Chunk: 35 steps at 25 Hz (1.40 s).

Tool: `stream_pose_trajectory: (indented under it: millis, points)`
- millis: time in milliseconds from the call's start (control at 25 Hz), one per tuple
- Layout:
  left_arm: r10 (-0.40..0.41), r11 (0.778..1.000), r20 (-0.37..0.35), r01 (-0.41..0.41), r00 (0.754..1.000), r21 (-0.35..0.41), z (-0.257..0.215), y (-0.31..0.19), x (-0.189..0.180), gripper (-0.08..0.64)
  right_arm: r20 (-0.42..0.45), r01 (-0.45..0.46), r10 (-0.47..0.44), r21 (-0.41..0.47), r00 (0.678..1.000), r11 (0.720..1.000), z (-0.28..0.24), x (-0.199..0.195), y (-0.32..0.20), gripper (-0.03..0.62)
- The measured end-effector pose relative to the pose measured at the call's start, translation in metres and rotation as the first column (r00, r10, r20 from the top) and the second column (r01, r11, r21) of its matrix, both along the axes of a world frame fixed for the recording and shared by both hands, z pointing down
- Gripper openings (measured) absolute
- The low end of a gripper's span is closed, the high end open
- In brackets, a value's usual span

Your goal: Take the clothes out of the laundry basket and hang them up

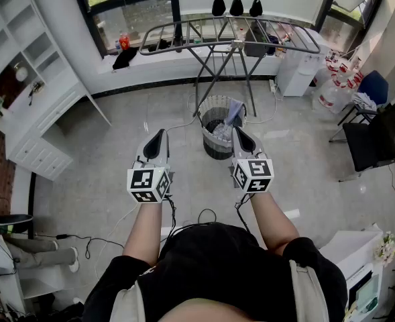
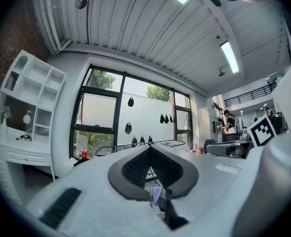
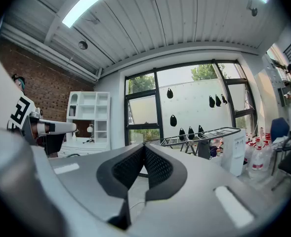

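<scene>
Item 1, count two: hand-held grippers, pale grey moulded plastic shells, black ribbed rubber pads tapering to a point.
- Left gripper point(image 1: 159, 135) point(image 2: 149, 154): pads pressed together, nothing between them.
- Right gripper point(image 1: 238, 133) point(image 3: 144, 151): pads likewise closed tip to tip, empty.

Item 2, count two: white cubes with black square markers point(image 1: 148, 184), one at the rear of each gripper.

Item 3, count one: round laundry basket of thin silver wire mesh point(image 1: 204, 107), upright on the pale speckled floor. Placed ahead of both grippers and between their tips in the head view, the right tip just at its right rim, neither touching. Glimpsed through the slit under the left gripper's pads point(image 2: 155, 207).

Item 4, inside the basket: crumpled clothes point(image 1: 221, 131), soft and loosely folded. One blue-grey piece point(image 1: 233, 114) draped up over the far rim, white fabric below; full number not readable.

Item 5, count one: folding drying rack of slim grey metal rods on crossed legs point(image 1: 231, 31), beyond the basket, by the window, its rails bare.
</scene>
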<state>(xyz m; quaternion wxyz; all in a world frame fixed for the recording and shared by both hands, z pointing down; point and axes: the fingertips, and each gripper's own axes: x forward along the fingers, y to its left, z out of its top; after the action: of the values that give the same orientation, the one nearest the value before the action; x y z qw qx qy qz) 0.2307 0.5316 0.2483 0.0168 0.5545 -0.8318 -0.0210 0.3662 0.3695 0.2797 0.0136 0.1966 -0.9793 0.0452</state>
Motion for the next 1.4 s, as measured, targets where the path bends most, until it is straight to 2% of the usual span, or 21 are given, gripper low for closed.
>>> stream_pose_trajectory:
  millis: [680,960,1400]
  points:
    - [0.038,0.999,-0.021,-0.037,0.999,0.020,0.013,0.017,-0.031,0.008,-0.011,-0.028,0.028,-0.003,1.000,1.000,0.006,-0.036,0.023,0.012]
    - [0.043,0.999,0.002,-0.043,0.999,0.001,0.025,0.036,-0.057,0.008,-0.016,-0.051,0.051,-0.005,0.999,0.999,0.016,-0.056,0.046,0.012]
    - [0.061,0.998,0.002,-0.061,0.998,0.009,0.034,0.022,-0.069,0.003,-0.024,-0.079,0.079,0.002,0.997,0.997,0.029,-0.065,0.037,0.012]
